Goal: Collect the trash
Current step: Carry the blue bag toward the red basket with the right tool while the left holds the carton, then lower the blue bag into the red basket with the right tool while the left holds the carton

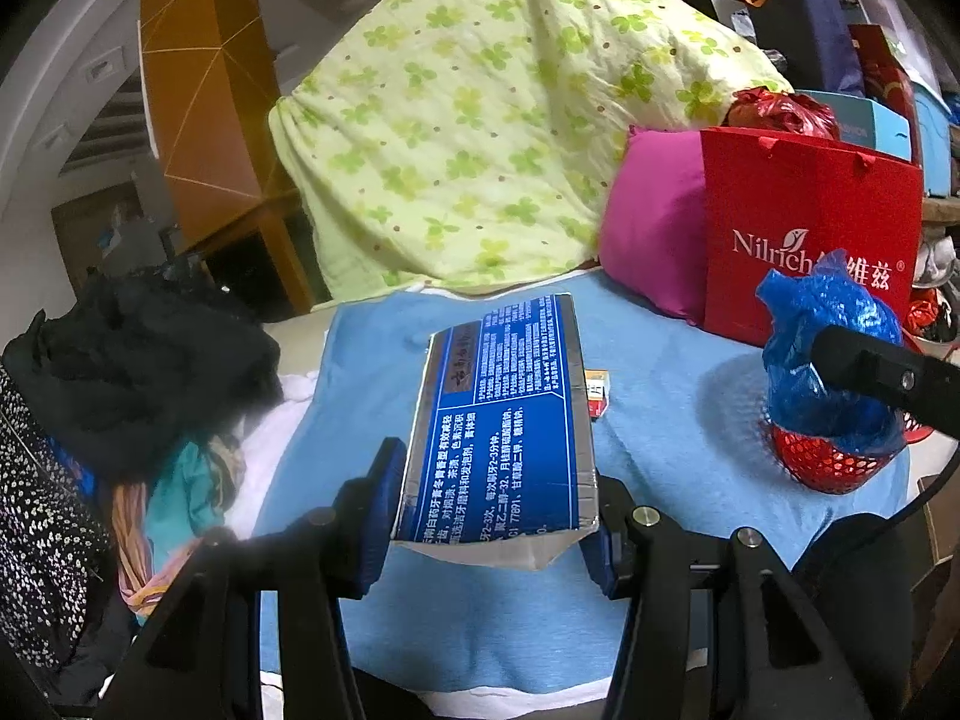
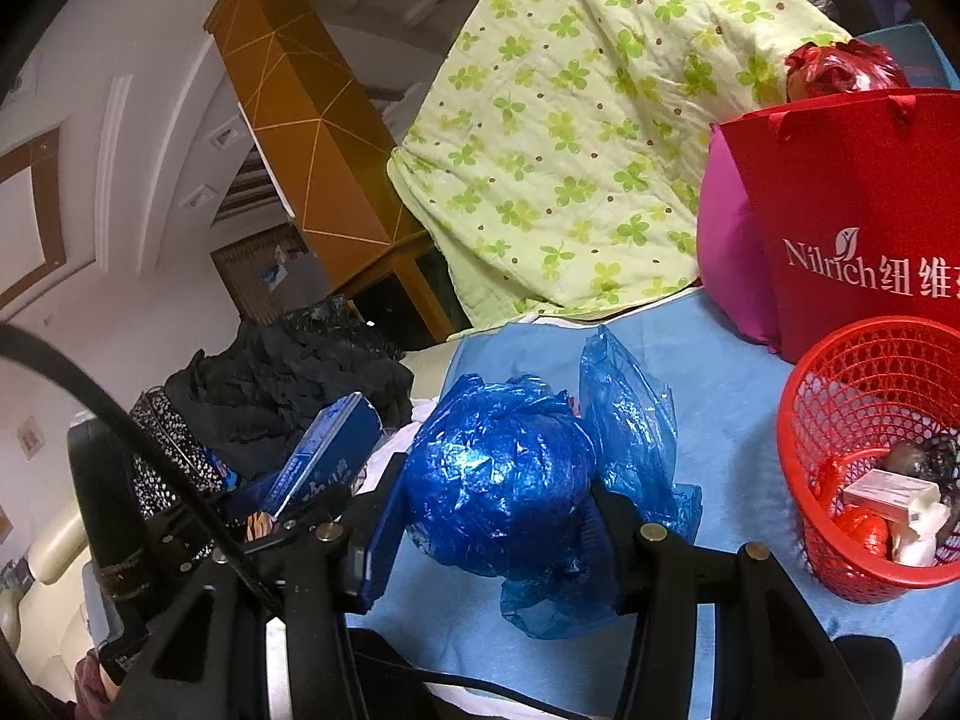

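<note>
My left gripper is shut on a blue toothpaste box with white print, held above the light blue cloth. My right gripper is shut on a crumpled blue plastic bag, held left of the red mesh basket. The basket holds a white box, red wrappers and other scraps. In the left wrist view the bag hangs just above the basket at the right. In the right wrist view the toothpaste box shows at the left. A small red and yellow packet lies on the cloth behind the box.
A red Nilrich paper bag and a magenta pillow stand behind the basket. A green clover quilt is heaped at the back. Dark clothes are piled at the left. An orange wooden cabinet stands beyond.
</note>
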The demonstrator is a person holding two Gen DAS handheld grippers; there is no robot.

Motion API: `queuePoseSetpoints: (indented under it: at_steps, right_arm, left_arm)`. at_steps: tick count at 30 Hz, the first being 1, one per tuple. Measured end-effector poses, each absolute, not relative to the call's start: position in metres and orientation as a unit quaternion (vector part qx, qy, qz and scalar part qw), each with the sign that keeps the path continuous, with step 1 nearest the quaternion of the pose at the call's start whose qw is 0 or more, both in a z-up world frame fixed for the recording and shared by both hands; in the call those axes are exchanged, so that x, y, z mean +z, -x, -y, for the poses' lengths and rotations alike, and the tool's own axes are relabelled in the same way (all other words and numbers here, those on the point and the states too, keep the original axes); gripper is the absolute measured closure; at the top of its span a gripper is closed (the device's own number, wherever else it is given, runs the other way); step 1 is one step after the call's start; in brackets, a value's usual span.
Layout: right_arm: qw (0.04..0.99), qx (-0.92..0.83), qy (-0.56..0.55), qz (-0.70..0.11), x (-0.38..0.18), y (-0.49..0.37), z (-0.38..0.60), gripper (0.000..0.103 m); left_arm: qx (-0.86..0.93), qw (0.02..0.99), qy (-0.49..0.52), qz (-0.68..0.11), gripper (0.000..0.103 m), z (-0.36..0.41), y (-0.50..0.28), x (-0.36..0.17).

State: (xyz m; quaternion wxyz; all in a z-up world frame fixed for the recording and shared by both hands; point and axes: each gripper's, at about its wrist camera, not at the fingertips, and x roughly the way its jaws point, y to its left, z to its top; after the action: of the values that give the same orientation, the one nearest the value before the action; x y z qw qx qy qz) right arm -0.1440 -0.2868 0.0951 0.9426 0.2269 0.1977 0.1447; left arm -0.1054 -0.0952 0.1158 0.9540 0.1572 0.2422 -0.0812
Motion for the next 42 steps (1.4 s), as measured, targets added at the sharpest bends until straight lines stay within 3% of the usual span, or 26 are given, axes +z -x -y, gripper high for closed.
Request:
queuePoseSetpoints:
  at_steps: [42]
  right_arm:
    - [0.947,0.111,-0.259,-0.153,0.105,0.181,0.337,0.047]
  left_arm:
    - [-0.133,0.946,-0.193,-0.225,0.049,0.159,0.123,0.127]
